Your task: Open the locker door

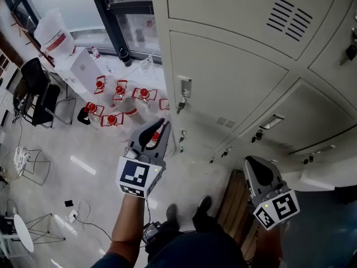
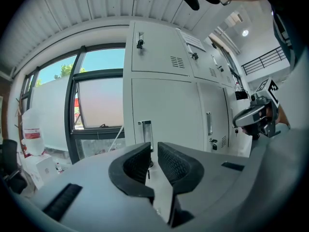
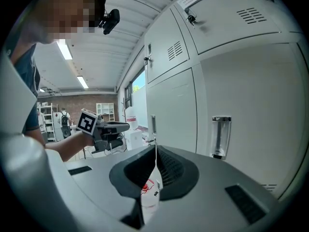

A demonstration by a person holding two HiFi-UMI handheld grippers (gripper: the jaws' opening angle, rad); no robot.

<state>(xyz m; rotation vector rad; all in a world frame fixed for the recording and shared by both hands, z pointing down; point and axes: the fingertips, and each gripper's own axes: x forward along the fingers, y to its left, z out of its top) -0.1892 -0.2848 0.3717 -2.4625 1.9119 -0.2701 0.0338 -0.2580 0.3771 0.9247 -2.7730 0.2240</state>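
Below the head camera, the left hand-held gripper [image 1: 159,128] faced the smooth, pale metal locker door [image 1: 223,94], closed, its slim handle [image 1: 185,87] upright. The left gripper view showed ribbed black pads [image 2: 176,166] slightly apart, empty. The right gripper view alone showed the right hand-held gripper [image 3: 155,151] with jaws together, empty.

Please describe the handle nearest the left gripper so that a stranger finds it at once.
Start at the pale lockers beside the window. In the column next to it, the upright metal handle sits at the door's edge, a key below. Of all handles, it is nearest the window.
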